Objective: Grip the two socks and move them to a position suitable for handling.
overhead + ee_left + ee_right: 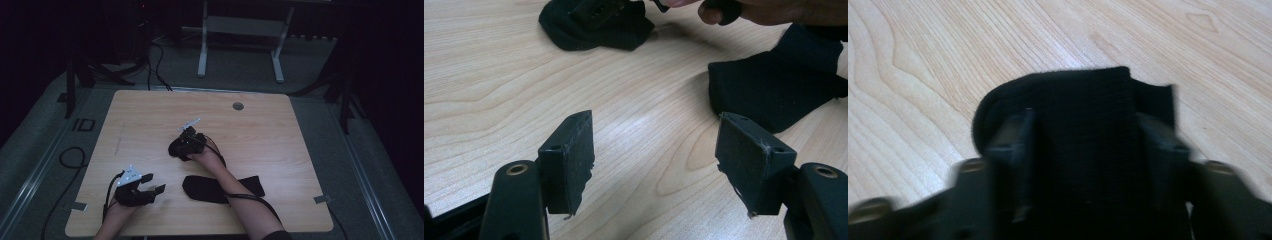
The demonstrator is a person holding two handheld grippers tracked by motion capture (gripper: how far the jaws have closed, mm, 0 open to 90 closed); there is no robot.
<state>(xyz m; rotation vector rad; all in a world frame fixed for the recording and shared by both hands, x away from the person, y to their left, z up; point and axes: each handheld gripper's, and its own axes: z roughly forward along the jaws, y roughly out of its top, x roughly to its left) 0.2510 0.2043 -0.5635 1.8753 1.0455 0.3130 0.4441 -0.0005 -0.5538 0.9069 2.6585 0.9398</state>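
Two black socks lie on the wooden table (pixel 150 110). One sock (pixel 174 150) (pixel 569 32) is bunched up near the table's middle, and my right gripper (pixel 181 147) (pixel 1085 145) points down onto it. In the right gripper view the ribbed fabric (pixel 1083 100) fills the gap between the jaws, which press on its sides. The other sock (pixel 210 189) (pixel 774 90) lies flat near the front edge, partly under the right forearm. My left gripper (pixel 155 183) (pixel 656 160) rests at the front left, open, with bare wood between its jaws.
A round cable hole (pixel 238 106) sits near the table's far edge. Small metal brackets (pixel 322 199) mark the front corners. Cables (pixel 75 155) run over the grey floor at the left, and a white frame (pixel 240 30) stands behind the table.
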